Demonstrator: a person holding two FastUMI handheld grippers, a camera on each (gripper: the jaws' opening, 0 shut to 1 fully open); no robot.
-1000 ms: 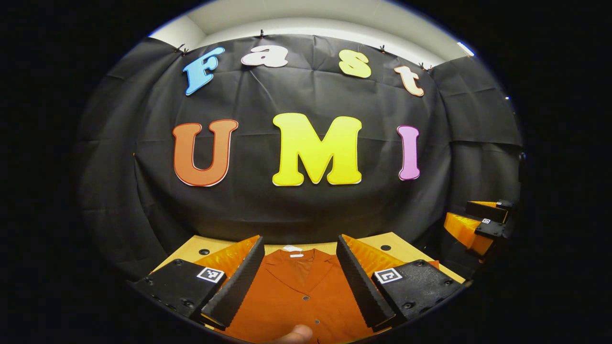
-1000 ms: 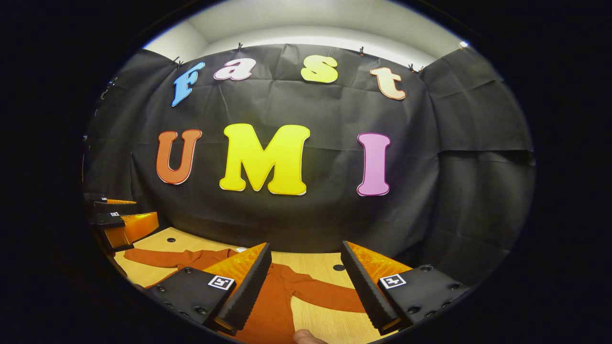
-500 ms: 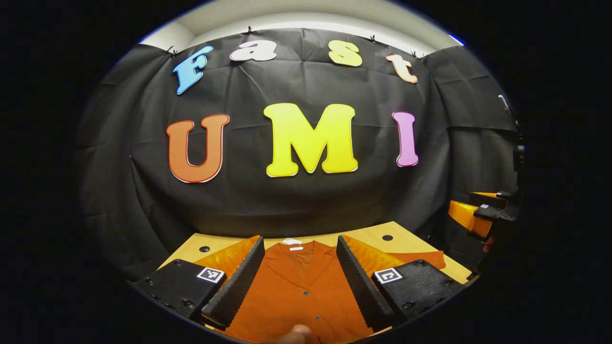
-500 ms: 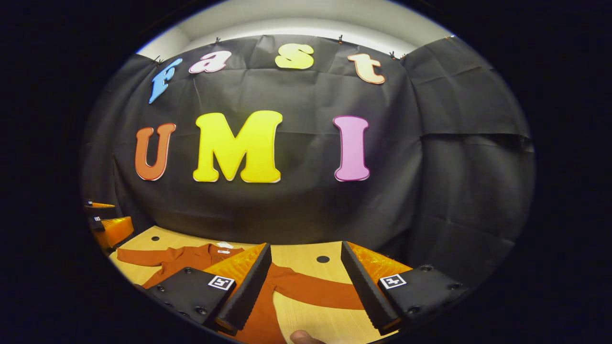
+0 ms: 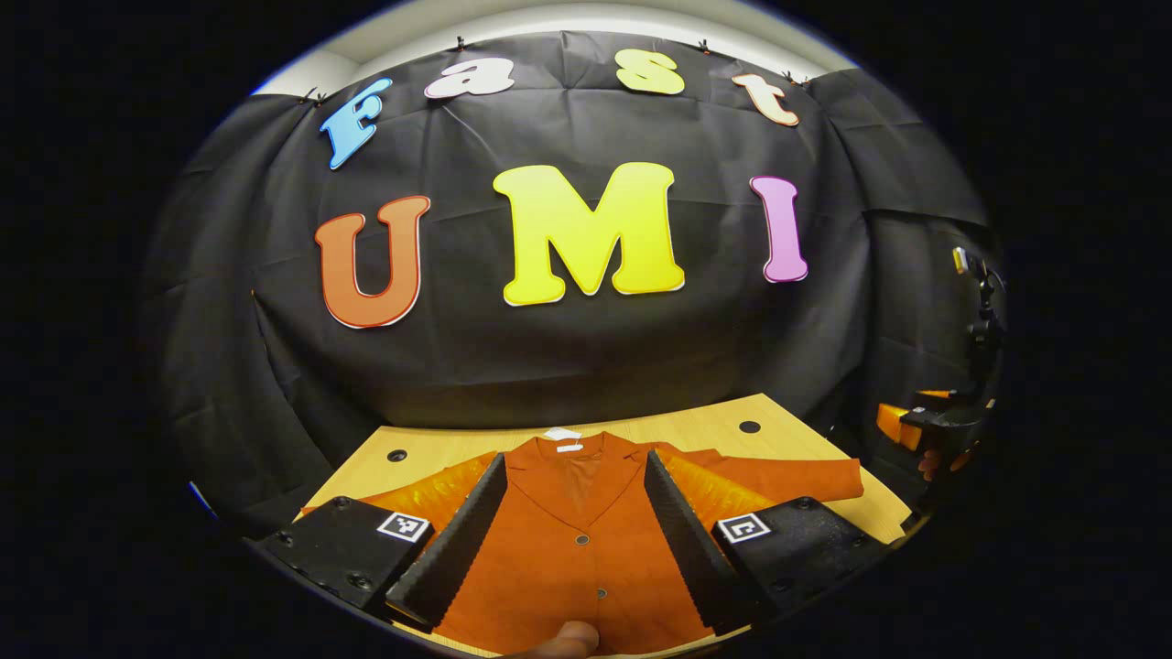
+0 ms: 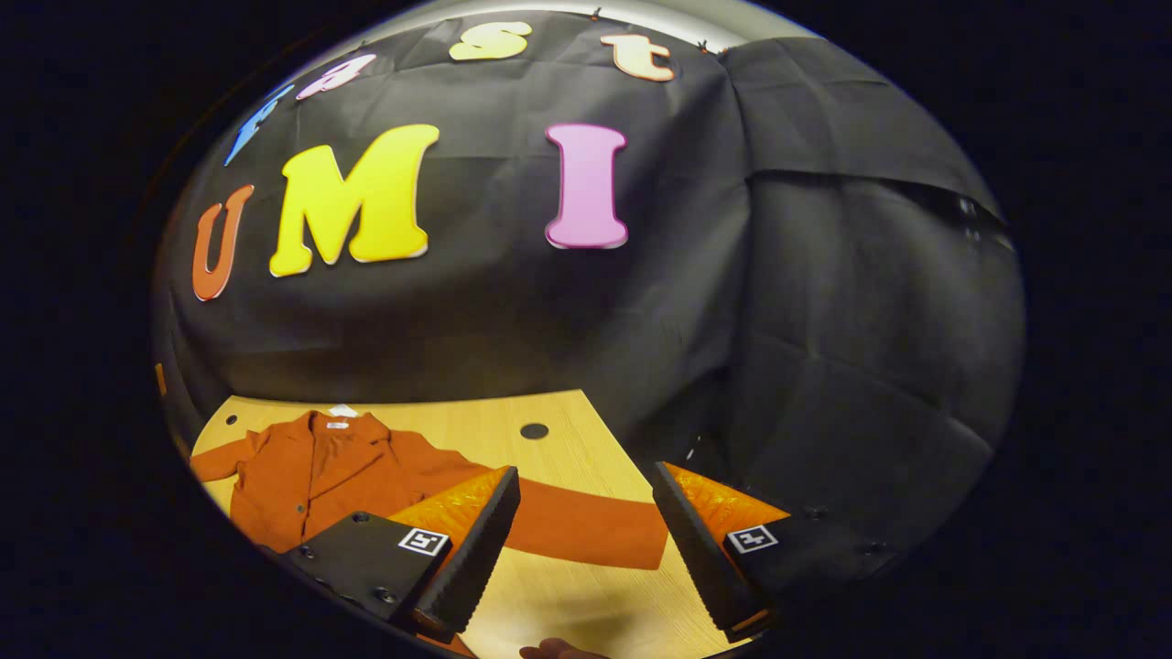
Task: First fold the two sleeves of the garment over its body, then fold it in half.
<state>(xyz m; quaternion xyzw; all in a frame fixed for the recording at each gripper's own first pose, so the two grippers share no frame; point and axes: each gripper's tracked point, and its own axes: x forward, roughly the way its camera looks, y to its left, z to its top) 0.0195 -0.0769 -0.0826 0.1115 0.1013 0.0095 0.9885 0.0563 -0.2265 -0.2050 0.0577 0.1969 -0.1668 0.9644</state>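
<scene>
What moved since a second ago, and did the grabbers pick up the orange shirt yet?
Both grippers tipped downward. The right gripper also swung to the right, so it now hovers over the shirt's outstretched sleeve. The left gripper kept facing the collar. Nothing was picked up: both stayed open, and the shirt stayed flat on the table, sleeves unfolded.

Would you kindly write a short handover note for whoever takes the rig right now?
Left tool: open, above the shirt front, holding nothing.
Right tool: open, above the right sleeve near its cuff, holding nothing.
Shirt lies flat, collar toward the wall, on the table, sleeves spread out.
Done: nothing folded.
Left: fold both sleeves over the body, then fold in half.
</scene>
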